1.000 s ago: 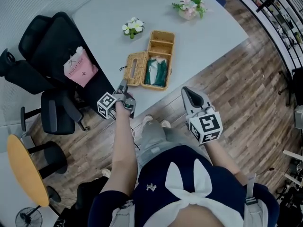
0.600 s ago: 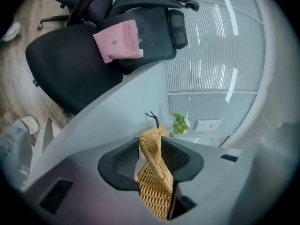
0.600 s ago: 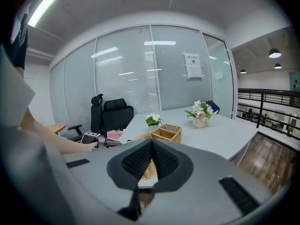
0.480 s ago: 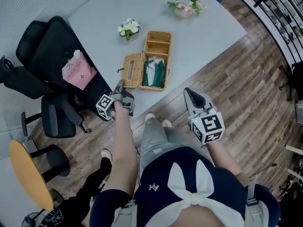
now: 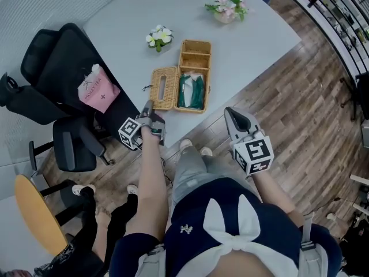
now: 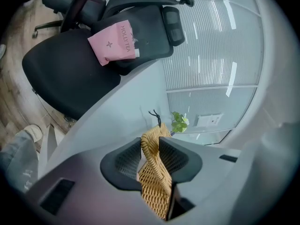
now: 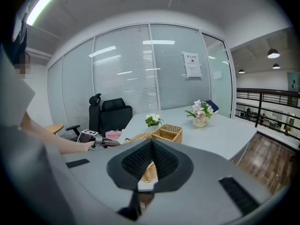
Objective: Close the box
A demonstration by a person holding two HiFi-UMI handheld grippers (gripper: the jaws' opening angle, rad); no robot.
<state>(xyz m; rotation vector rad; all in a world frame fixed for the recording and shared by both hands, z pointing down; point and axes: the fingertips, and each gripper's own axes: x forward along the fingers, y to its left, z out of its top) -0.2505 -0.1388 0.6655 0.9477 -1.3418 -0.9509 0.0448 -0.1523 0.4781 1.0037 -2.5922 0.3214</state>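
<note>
I'm looking into an office: a pale meeting table point(image 5: 253, 45) across the upper middle, a black swivel chair point(image 5: 55, 65) upper left, blind-covered glass walls point(image 7: 122, 64) behind.

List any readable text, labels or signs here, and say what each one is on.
"MOLLY TEA": printed on the pink bag lying on the black chair.
Posted notice on the glass wall: too small to read.
No other words or numbers can be read.

office chair point(image 5: 63, 74) left of box point(image 5: 195, 53), flowers point(image 5: 158, 36) behind
</note>
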